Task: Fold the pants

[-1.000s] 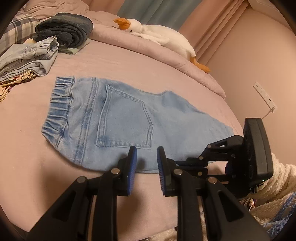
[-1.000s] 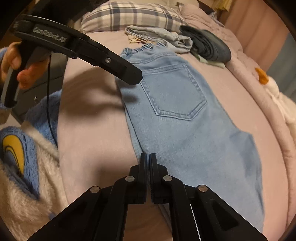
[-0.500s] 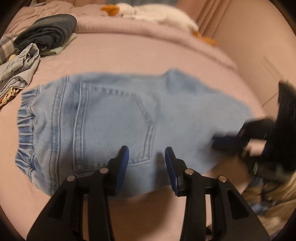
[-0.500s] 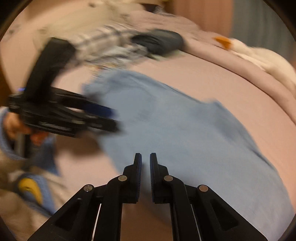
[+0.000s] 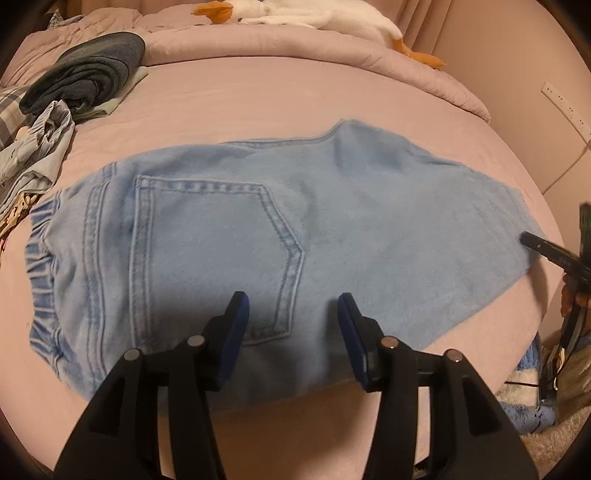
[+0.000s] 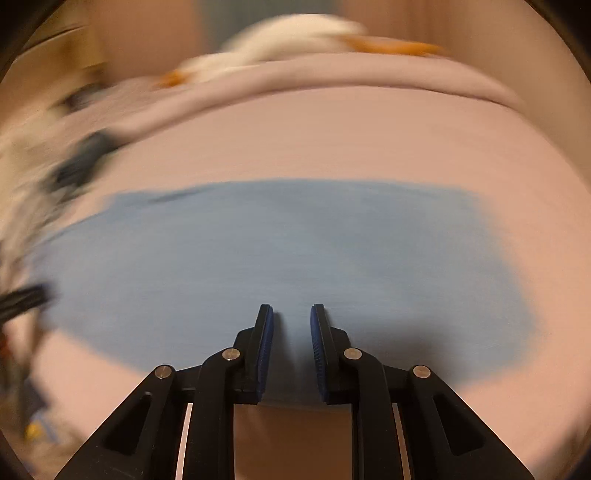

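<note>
On the pink bed (image 5: 258,96), the pants (image 5: 332,221) lie flat and already doubled leg over leg, back pocket (image 5: 210,254) up, waistband (image 5: 38,273) at 9 o'clock and leg end at 3 o'clock in the left wrist view. This flat, lengthwise lay presents the long near edge to both claws, which suits a next fold across the length; that reading is a judgement.

The left claw (image 5: 291,325) is spread wide and empty, poised over the near edge just below the pocket. The right claw (image 6: 291,347) is parted by a narrower gap and pinches nothing; it sits over the near edge of the denim. The right wrist view is motion-blurred, so its exact height above the cloth cannot be told. In the left wrist view, the right claw's tip appears at 3 o'clock, near the leg end.

Edges: the near edge runs close to the bed's front border at 6 o'clock, leaving little margin there. Open sheet extends toward 12 o'clock up to the rolled quilt (image 5: 332,48) and a plush goose (image 5: 314,16). At 10 o'clock, a dark folded garment (image 5: 88,70) and loose clothes (image 5: 37,151) lie near the waistband; keep any fold clear of them.
</note>
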Action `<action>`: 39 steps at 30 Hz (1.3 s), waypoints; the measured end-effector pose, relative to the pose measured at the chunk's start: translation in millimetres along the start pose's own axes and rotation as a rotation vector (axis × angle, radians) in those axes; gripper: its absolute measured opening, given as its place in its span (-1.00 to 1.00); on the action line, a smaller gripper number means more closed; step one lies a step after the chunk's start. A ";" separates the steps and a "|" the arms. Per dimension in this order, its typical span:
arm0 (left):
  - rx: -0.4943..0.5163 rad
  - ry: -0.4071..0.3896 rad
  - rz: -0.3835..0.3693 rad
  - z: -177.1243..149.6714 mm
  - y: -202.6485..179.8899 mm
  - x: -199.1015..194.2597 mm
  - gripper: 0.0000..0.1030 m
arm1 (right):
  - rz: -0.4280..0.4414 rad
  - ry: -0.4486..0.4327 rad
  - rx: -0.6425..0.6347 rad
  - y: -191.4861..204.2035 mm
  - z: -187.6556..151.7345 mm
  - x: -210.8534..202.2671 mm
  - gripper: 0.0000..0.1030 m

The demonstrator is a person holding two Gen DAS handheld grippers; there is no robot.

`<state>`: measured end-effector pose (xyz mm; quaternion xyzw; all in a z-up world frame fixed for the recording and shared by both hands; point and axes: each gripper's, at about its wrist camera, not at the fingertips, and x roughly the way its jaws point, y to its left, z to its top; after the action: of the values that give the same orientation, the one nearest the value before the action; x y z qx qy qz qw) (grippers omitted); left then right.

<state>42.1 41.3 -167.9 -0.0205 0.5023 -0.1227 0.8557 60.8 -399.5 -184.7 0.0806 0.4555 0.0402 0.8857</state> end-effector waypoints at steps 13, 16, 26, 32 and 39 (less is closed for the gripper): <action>0.086 0.015 -0.245 33.2 -98.5 19.8 -0.04 | 0.271 -0.110 0.700 -132.4 -60.6 -35.2 -0.48; 0.051 0.037 -0.359 42.2 -126.6 33.8 -0.04 | 0.301 -0.120 0.717 -121.0 -55.4 -19.3 -0.32; -0.057 0.172 -0.466 38.7 -175.6 84.1 -0.24 | 0.224 -0.187 0.665 -116.6 -38.5 -30.6 -0.76; -0.116 0.191 -0.513 42.6 -164.5 83.9 -0.22 | 0.162 -0.150 0.635 -112.9 -34.9 -25.6 -0.76; -0.200 0.152 -0.663 50.2 -170.4 61.1 0.36 | 0.118 -0.292 0.171 -13.3 4.5 -78.0 -0.75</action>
<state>81.7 -142.3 -168.3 -0.2570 0.5402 -0.3452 0.7231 19.1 -424.4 -122.1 0.1873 0.3180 0.0412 0.9285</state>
